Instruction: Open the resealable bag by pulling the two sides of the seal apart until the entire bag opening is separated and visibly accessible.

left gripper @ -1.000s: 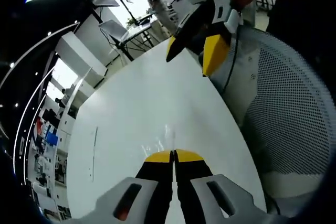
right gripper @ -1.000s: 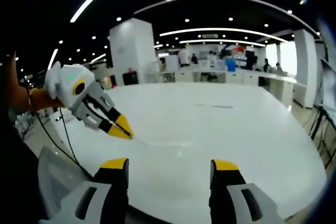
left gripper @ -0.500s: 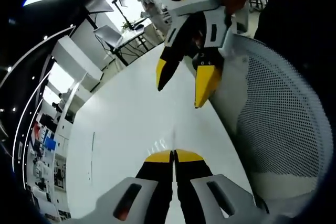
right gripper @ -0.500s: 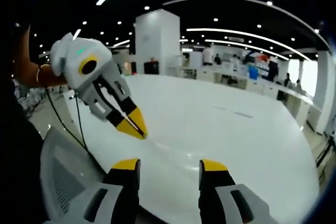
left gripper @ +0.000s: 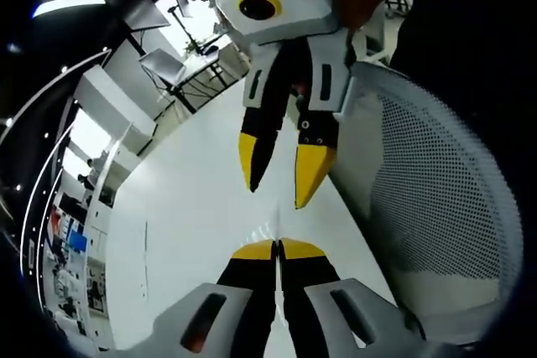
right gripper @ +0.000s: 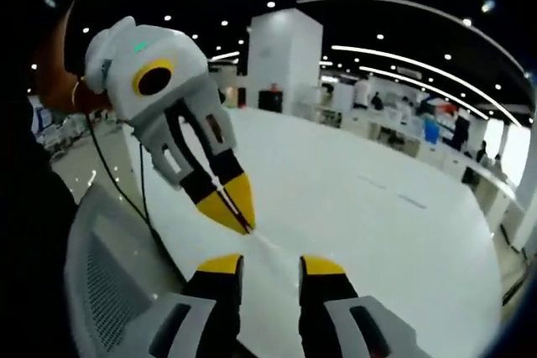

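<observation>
Yellow-tipped left gripper (left gripper: 277,251) (white table (left gripper: 193,207))

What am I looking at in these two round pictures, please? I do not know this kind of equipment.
A person holds two hand tools with yellow-tipped jaws. Each tool carries its own camera, so each picture looks along one tool and also catches the other. In the left gripper view, the left gripper has its jaws pressed together, seemingly on the edge of a thin clear bag; I cannot confirm the grip. The right gripper comes down with its jaws open. In the right gripper view, the right gripper is at the bottom and the left gripper above it. Below lies a white table, beside a mesh chair.
</observation>
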Demonstrator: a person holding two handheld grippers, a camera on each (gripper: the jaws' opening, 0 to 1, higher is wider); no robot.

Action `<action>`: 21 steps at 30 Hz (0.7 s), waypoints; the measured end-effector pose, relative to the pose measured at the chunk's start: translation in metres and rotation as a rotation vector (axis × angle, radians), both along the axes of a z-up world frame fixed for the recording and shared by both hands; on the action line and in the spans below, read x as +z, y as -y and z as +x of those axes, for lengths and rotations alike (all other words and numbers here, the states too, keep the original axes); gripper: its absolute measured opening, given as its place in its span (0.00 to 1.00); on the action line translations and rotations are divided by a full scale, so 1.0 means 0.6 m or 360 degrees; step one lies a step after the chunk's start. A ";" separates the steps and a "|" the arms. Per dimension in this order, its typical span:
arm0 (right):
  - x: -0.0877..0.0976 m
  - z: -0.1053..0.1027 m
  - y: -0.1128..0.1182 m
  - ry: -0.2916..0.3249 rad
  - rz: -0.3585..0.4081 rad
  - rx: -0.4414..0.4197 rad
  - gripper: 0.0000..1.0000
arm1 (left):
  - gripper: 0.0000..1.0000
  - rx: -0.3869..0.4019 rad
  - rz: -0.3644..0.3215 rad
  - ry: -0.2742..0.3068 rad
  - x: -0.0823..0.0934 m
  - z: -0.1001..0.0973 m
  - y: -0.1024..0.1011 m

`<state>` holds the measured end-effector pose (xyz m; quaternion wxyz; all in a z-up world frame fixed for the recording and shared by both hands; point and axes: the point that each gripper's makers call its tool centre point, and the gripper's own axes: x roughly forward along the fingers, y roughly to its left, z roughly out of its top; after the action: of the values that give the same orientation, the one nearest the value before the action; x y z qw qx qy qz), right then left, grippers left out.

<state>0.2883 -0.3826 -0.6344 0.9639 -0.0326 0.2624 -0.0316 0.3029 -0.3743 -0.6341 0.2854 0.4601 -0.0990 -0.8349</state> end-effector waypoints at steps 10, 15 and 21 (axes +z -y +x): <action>-0.013 0.012 -0.017 -0.0068 -0.0076 0.0109 0.08 | 0.00 -0.0037 0.0029 -0.0003 0.000 -0.006 -0.009; -0.017 0.016 -0.022 -0.0093 -0.0103 0.0155 0.02 | 0.00 -0.0054 0.0053 -0.0022 -0.002 -0.012 -0.015; -0.025 0.015 -0.030 -0.0168 -0.0196 0.0262 0.01 | 0.00 -0.0050 0.0065 -0.0038 -0.001 -0.011 -0.019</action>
<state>0.2971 -0.3647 -0.6492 0.9442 -0.1148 0.3068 0.0332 0.2963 -0.3627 -0.6345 0.2640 0.4542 -0.0857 -0.8466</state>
